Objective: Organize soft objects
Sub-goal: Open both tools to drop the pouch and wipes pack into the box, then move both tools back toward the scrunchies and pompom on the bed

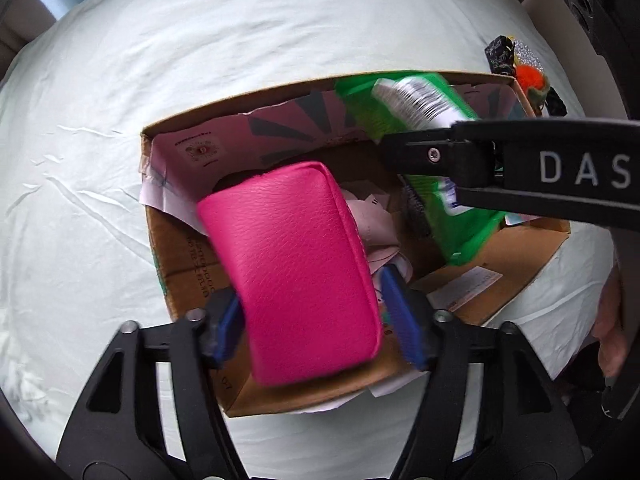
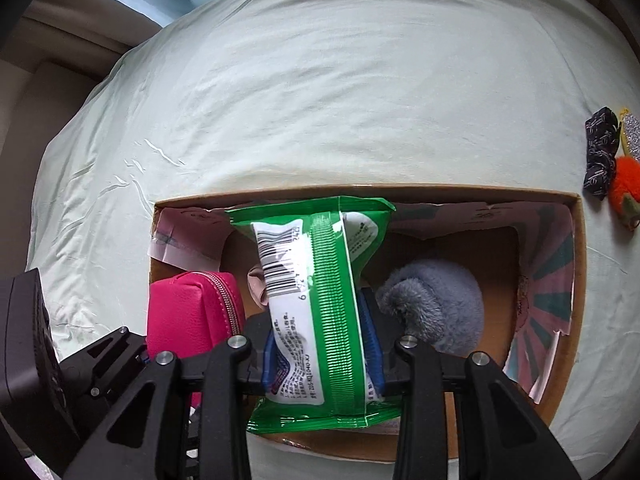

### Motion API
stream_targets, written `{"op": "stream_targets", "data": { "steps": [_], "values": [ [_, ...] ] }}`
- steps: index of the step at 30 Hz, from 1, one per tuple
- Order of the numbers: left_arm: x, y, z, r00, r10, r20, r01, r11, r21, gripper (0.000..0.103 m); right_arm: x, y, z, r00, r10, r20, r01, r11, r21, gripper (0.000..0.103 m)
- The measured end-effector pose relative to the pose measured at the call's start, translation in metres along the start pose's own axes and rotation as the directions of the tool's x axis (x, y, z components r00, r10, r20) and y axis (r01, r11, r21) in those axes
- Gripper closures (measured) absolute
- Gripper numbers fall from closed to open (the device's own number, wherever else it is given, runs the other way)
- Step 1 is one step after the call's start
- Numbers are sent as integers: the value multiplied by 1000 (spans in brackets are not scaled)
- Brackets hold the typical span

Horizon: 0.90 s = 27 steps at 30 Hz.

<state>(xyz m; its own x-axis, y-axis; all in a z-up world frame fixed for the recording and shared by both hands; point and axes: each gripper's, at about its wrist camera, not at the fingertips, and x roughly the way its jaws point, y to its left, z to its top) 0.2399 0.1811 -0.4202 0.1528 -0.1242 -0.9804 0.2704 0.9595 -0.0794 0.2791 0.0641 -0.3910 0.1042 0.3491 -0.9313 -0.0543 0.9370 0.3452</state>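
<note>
Left wrist view: the left gripper pinches a pink pouch between its blue pads, one pad on each long side; the pouch hangs over the near-left part of the cardboard box, its long axis running away from the camera and leaning a little to the left; the box sits on a pale bedsheet. From the right of this view the right gripper reaches across the box, holding a green wipes packet above the box's middle.

In the right wrist view the right gripper is clamped across the packet's width, so the packet's long axis points straight ahead, toward the box's far wall; the pouch shows just to its left, zip edge up, and a grey furry toy lies inside the box to the right, close beside the packet. A dark bow and an orange pompom lie on the sheet outside the box, well off to the right.

Both things seem already over the box, so the move likely turns on lowering; each gripper has open floor directly below it, the pouch to the left, the packet between pouch and toy; whether they touch the floor cannot be told.
</note>
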Motion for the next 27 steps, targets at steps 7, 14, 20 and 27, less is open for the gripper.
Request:
{"op": "stream_targets", "data": {
  "steps": [7,14,20,27],
  "values": [
    [-10,0,-1,999,-33,17,34,999,-7,0,-10,-5,-2,998,-7,65,8,1000,-23,0],
    [-29,8,-5,998,-50,40,51,998,-22,0,-25,-9,-16,996,-23,90,24,1000,-14,0],
    [-56,4,-13,996,-41,85,42,999,-6,0,-47,2,-22,991,-35,130,40,999,-31,0],
    [-106,-2,-25,986,-46,158,46,999,7,0,-90,25,-41,979,-56,199,70,995,-68,0]
  ]
}}
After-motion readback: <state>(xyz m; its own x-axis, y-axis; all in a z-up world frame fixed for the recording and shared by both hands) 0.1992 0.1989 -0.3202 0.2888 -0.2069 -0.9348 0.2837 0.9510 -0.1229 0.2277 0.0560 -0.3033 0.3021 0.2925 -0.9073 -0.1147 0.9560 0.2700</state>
